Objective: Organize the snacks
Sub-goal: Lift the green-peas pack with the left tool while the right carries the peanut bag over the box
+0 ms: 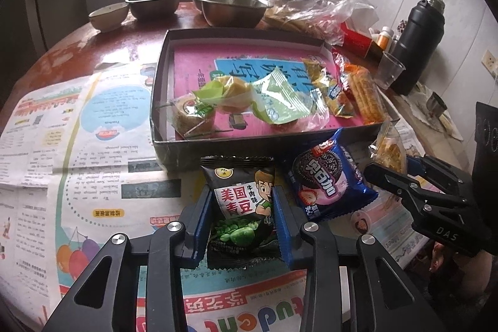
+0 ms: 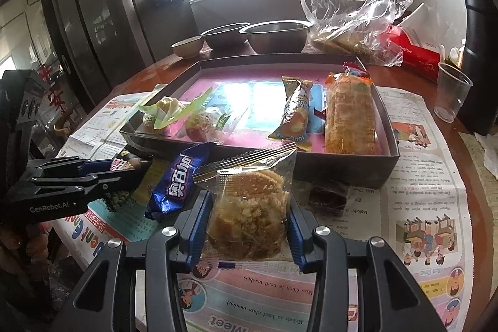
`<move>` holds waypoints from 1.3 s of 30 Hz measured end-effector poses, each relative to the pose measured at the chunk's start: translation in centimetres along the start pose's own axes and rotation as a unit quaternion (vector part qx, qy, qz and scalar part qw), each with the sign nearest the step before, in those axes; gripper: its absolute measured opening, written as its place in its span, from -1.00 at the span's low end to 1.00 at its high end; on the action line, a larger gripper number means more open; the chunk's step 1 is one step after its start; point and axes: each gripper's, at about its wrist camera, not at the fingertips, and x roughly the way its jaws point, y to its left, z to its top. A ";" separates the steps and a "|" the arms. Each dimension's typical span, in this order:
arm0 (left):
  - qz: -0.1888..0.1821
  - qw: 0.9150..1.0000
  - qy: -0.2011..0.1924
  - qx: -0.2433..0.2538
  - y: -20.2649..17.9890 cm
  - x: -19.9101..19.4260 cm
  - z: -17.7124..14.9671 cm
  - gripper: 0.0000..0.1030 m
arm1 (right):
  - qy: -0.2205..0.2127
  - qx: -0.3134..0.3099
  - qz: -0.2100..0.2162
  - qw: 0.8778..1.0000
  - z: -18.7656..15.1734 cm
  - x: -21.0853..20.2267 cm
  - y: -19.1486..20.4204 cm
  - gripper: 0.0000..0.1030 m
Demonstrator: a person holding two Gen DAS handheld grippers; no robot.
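The left tool [image 1: 242, 217] is clamping a black green-pea packet [image 1: 241, 207] between its blue pads, just in front of the near wall of the shallow box [image 1: 174, 151]. The right tool [image 2: 247, 223] is gripping a clear-wrapped crumbly cake [image 2: 252, 213], likewise short of that wall. A blue cookie packet [image 1: 330, 179] is lying on the newspaper [image 1: 77, 145] between the two tools, touching the pea packet's side. The box is holding several wrapped snacks along its near and right edges, leaving its far half open. Bowls [image 1: 154, 3] and a plastic bag [image 1: 311, 5] are crowding the desk beyond it. A dark red item [image 2: 330, 195] beside the cake is too blurred to identify. Both tools are pointing downward toward the desk.
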 end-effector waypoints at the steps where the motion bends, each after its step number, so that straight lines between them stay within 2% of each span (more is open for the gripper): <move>1: 0.000 1.000 -0.001 0.000 0.0 -0.1 0.0 -0.27 | -0.001 0.000 0.000 1.000 0.0 -0.1 0.0 -0.12; 39: 0.005 0.998 -0.059 -0.013 -0.2 -3.8 2.1 -0.27 | -0.048 0.015 -0.005 0.999 1.3 -3.3 -1.2 -0.12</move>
